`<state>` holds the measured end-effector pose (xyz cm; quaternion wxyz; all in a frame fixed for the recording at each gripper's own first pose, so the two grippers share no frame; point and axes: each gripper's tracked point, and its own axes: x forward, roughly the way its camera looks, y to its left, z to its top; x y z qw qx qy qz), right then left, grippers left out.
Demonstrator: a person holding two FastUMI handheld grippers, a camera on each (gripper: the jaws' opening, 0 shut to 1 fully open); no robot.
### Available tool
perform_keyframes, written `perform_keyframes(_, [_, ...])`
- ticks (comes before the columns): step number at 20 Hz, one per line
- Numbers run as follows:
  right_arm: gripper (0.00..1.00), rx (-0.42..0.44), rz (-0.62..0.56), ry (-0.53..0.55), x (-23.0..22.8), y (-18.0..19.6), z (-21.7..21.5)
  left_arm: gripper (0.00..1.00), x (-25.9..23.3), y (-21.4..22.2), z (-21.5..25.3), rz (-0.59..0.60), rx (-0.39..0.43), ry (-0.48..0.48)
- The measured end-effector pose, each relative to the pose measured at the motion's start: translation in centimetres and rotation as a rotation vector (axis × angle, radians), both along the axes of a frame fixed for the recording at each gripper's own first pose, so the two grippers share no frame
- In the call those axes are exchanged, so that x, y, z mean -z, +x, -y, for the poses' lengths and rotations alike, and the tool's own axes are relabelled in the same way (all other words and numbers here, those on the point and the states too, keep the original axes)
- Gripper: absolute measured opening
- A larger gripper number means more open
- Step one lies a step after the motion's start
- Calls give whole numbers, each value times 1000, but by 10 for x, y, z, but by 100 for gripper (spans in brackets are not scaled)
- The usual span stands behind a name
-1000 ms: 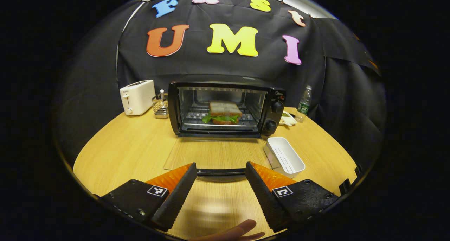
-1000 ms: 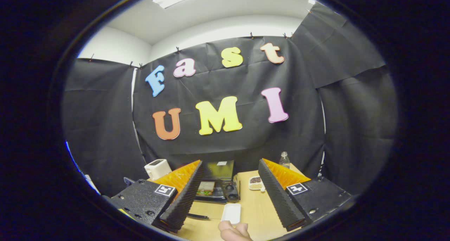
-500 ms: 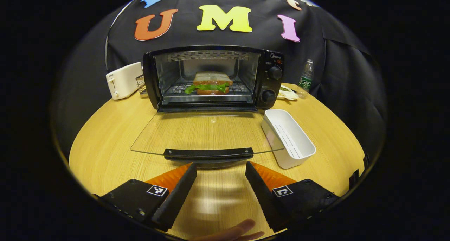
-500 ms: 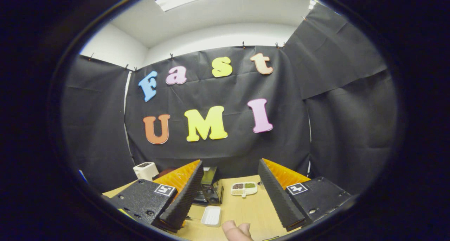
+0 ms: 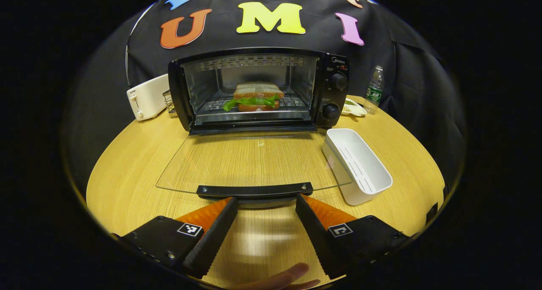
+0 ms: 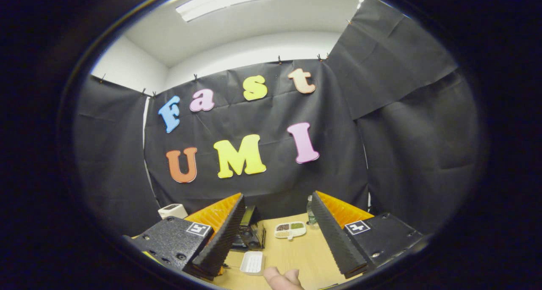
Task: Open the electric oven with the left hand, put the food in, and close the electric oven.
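The left tool [image 5: 262, 205] hangs spread and empty just short of the door handle [image 5: 254, 190]. Straight ahead the sandwich [image 5: 256, 96] sits on the oven [image 5: 258, 89] rack. Lifting from one end could let the glass door [image 5: 254, 161] slip and drop. The right tool [image 6: 277, 209], also spread, is raised well clear.

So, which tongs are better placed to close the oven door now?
The left tongs: open, right before the door handle of the lowered door. The right tongs are raised, pointing at the wall.
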<state>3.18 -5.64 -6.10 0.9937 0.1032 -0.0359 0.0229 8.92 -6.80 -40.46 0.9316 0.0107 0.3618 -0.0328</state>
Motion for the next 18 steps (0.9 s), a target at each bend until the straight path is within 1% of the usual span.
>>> perform_keyframes(3, [100,23,-22,6,9,9,10,93,-10,0,1,18,2,6])
perform_keyframes(7, [100,22,-25,25,11,17,11,92,-27,4,2,52,8,18])
perform_keyframes(11, [100,3,-26,2,11,22,7,92,-44,10,1,78,5,30])
perform_keyframes(13, [100,7,-19,-5,10,23,8,93,-48,13,-8,72,-11,83])
perform_keyframes(16, [100,9,-16,-21,9,23,6,96,-57,18,-6,79,-16,80])
perform_keyframes(18, [100,11,-16,-35,10,23,7,95,-67,24,-6,106,-17,83])
